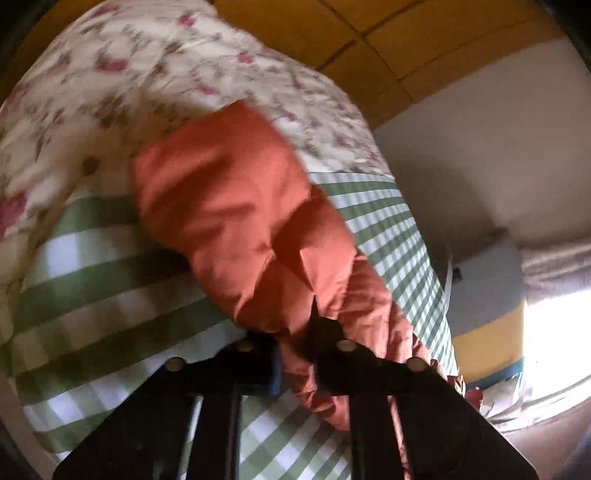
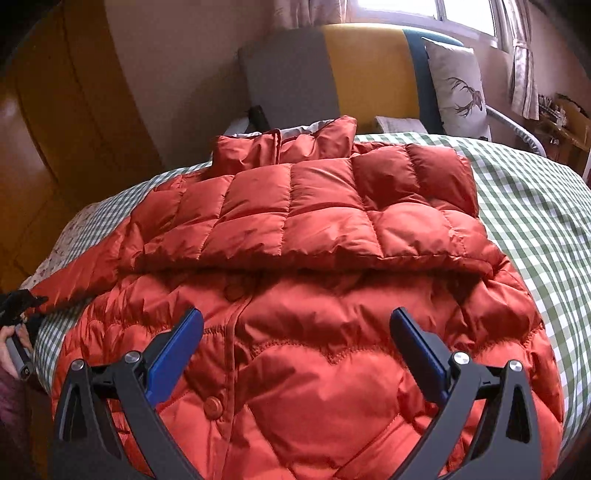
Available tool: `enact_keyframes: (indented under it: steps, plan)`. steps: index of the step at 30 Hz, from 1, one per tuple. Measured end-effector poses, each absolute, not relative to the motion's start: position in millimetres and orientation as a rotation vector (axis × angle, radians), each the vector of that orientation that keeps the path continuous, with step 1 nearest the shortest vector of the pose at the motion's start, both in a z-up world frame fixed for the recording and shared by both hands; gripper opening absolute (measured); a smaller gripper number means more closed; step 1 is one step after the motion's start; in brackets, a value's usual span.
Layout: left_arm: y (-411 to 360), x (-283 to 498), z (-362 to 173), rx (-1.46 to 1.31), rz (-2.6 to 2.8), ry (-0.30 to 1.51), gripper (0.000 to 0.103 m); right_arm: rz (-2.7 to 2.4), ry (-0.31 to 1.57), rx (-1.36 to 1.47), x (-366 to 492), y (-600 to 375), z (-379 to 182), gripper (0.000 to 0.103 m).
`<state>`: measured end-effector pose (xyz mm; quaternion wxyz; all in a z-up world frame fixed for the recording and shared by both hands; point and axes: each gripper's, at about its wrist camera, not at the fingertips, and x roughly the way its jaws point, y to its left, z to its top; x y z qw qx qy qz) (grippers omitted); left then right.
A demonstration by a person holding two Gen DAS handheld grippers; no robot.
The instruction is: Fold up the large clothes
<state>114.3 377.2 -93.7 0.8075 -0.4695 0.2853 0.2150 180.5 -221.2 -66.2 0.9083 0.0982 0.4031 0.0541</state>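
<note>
An orange-red puffer jacket lies front-up on a bed with a green checked cover. One quilted sleeve is folded across the chest. My right gripper hovers open above the jacket's lower front, blue pads wide apart, nothing between them. In the left wrist view the other sleeve stretches away over the bed, and my left gripper is shut on its cuff end. The left gripper also shows at the left edge of the right wrist view, held by a hand.
A floral quilt lies beyond the sleeve. A grey, yellow and blue headboard stands at the bed's far end with a deer-print pillow. Wooden wardrobe doors stand left; a curtained window is behind.
</note>
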Motion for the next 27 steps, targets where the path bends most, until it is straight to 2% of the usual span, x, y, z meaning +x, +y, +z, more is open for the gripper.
enact_keyframes:
  steps: [6, 12, 17, 21, 22, 23, 24, 27]
  plan:
    - [309, 141, -22, -0.774, 0.225, 0.523, 0.004, 0.098, 0.813, 0.246, 177, -232, -59, 0.101]
    - [161, 177, 28, -0.542, -0.141, 0.514, 0.004, 0.101, 0.775, 0.284, 174, -241, -47, 0.101]
    - [27, 195, 11, -0.378, -0.381, 0.622, 0.004, 0.077, 0.766, 0.332, 170, -261, -47, 0.101]
    - [-40, 203, -21, -0.294, -0.460, 0.740, 0.004, 0.044, 0.761, 0.373, 165, -281, -47, 0.101]
    - [-51, 205, -29, -0.276, -0.469, 0.764, 0.008, 0.036, 0.760, 0.390, 164, -287, -48, 0.101]
    - [-62, 206, -37, -0.251, -0.479, 0.797, 0.018, 0.033, 0.761, 0.404, 164, -292, -48, 0.101]
    - [-65, 210, -42, -0.235, -0.479, 0.818, 0.021, 0.032, 0.762, 0.418, 164, -296, -48, 0.101]
    - [-74, 206, -48, -0.196, -0.468, 0.834, 0.023, 0.043, 0.753, 0.452, 167, -302, -45, 0.101]
